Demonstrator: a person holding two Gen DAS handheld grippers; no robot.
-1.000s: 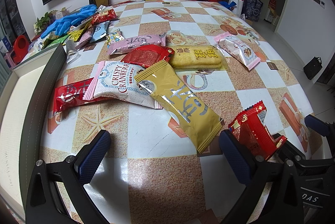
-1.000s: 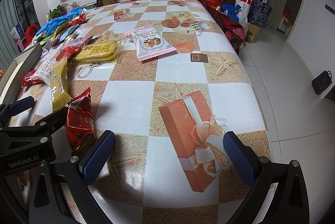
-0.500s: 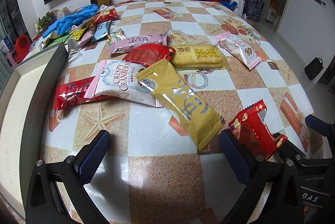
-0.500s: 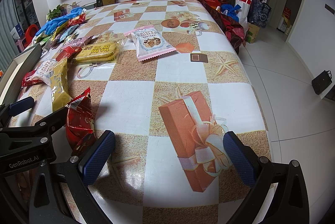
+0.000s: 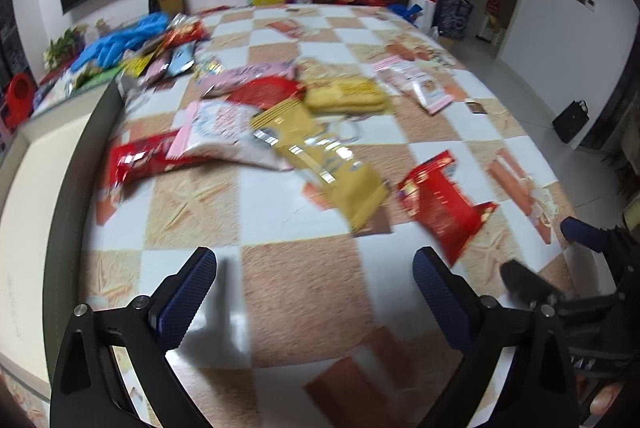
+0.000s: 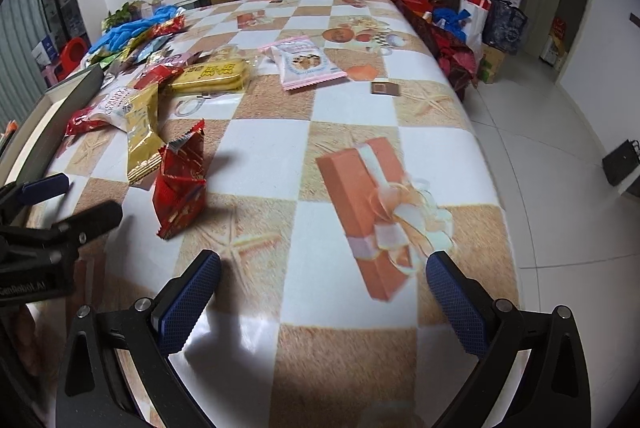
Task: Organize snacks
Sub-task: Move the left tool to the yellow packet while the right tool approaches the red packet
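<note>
Snack packs lie across the checked tablecloth. A red pack [image 5: 440,203] [image 6: 180,187] lies flat, just ahead and right of my left gripper [image 5: 312,268] [image 6: 80,197]. That gripper's jaws stand wide and are closing a little, with only cloth between them. Beyond the red pack lie a gold pack [image 5: 324,163] [image 6: 142,135], a white and pink cranberry pack [image 5: 224,131], another red pack [image 5: 140,159] and a yellow pack [image 5: 344,95] [image 6: 212,73]. My right gripper [image 6: 324,276] [image 5: 552,256] hangs open over bare cloth, right of the red pack.
A grey-rimmed box [image 5: 68,163] borders the table's left side. A heap of small packs and blue gloves [image 5: 120,43] sits far left. A pink cookie pack [image 6: 304,61] lies mid-table. The table's right edge [image 6: 492,163] drops to a tiled floor with bags.
My left gripper has drawn back from the red pack, which now lies clear of its right finger. Its view is blurred with motion. The right gripper has barely shifted.
</note>
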